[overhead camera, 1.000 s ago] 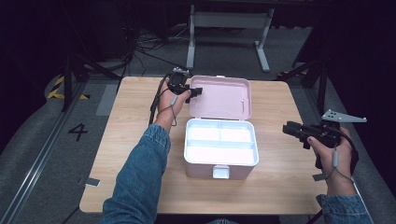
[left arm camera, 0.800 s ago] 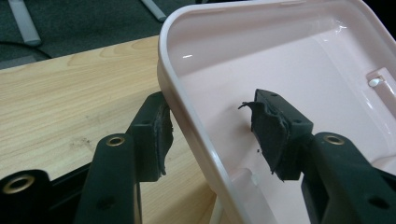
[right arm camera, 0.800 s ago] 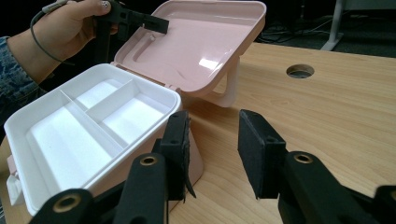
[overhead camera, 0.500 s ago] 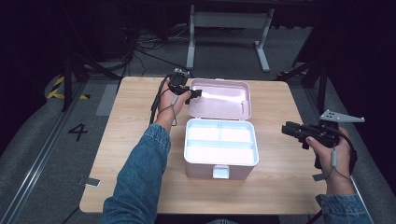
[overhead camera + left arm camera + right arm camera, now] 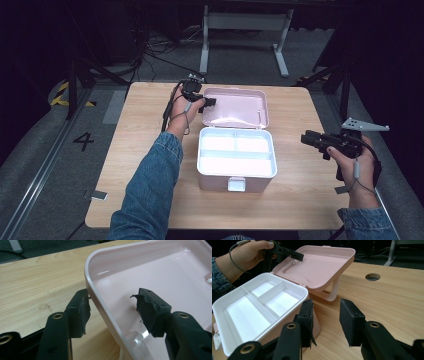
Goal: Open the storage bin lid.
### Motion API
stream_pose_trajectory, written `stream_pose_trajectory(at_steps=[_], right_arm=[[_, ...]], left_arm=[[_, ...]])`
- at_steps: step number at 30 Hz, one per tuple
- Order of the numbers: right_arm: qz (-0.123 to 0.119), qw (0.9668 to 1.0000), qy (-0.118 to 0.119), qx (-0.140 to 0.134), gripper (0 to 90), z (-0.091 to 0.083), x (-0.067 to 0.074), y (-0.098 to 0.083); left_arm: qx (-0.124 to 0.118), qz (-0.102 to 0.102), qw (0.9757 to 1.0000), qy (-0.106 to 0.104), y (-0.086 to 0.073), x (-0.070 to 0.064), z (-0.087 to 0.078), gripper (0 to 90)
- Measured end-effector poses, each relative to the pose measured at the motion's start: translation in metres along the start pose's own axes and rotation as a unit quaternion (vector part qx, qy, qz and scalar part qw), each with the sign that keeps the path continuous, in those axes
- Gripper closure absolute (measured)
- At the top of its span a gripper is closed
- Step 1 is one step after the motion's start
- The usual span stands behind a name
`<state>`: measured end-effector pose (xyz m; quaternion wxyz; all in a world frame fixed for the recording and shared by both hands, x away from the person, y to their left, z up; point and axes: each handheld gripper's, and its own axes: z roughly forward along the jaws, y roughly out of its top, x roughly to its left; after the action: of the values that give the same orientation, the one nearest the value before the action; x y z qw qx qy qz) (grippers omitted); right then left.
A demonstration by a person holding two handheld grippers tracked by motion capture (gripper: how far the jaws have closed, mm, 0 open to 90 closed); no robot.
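Note:
A pink box (image 5: pixel 236 177) stands open mid-table, with a white divided tray (image 5: pixel 257 302) inside. Its pink lid (image 5: pixel 235 107) is tipped back behind it. My left gripper (image 5: pixel 205 102) is at the lid's left edge, and its jaws straddle the lid's rim (image 5: pixel 100 302). They have just been opening: the inner pad (image 5: pixel 150 310) stands clear of the plastic, and the outer pad (image 5: pixel 81 310) is close beside the rim. My right gripper (image 5: pixel 327 303) hovers open to the right of the box, with nothing between its jaws.
The wooden table (image 5: pixel 145 125) has a round cable hole (image 5: pixel 372 277) toward its far side. The box's white latch (image 5: pixel 236 184) faces the person. A metal stand (image 5: pixel 245 22) and cables lie on the floor beyond the table.
The left gripper's jaws look slightly wider on the lid's edge. Both hands and the box stay where they were.

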<state>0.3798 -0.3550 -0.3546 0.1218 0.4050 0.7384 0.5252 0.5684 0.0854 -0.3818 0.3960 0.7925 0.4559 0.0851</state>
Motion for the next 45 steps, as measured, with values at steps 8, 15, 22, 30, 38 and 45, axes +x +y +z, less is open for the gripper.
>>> stream_pose_trajectory(at_steps=[8,15,22,30,38,45], right_arm=[[-0.001,1.0000,0.001,-0.001,64.1,0.001,0.000,0.000],[-0.001,1.0000,0.003,0.002,63.6,0.004,0.001,0.001],[-0.005,0.9999,0.011,0.005,63.0,0.011,0.000,0.006],[-0.014,0.9998,0.012,0.011,60.5,0.024,-0.002,0.017],[-0.020,0.9995,0.007,0.023,57.5,0.031,-0.006,0.024],[-0.016,0.9996,0.000,0.025,56.2,0.026,-0.011,0.026]], left_arm=[[-0.003,0.023,0.9994,0.026,0.001,-0.005,-0.001,32.9],[-0.038,0.045,0.9979,0.029,0.001,-0.014,-0.030,29.7],[-0.073,0.080,0.9940,0.015,-0.008,-0.032,-0.076,29.1],[-0.093,0.110,0.9895,0.013,-0.026,-0.044,-0.131,28.4],[-0.071,0.139,0.9858,0.062,-0.063,-0.041,-0.177,27.4],[-0.076,0.112,0.9871,0.086,-0.099,-0.029,-0.204,27.2]])
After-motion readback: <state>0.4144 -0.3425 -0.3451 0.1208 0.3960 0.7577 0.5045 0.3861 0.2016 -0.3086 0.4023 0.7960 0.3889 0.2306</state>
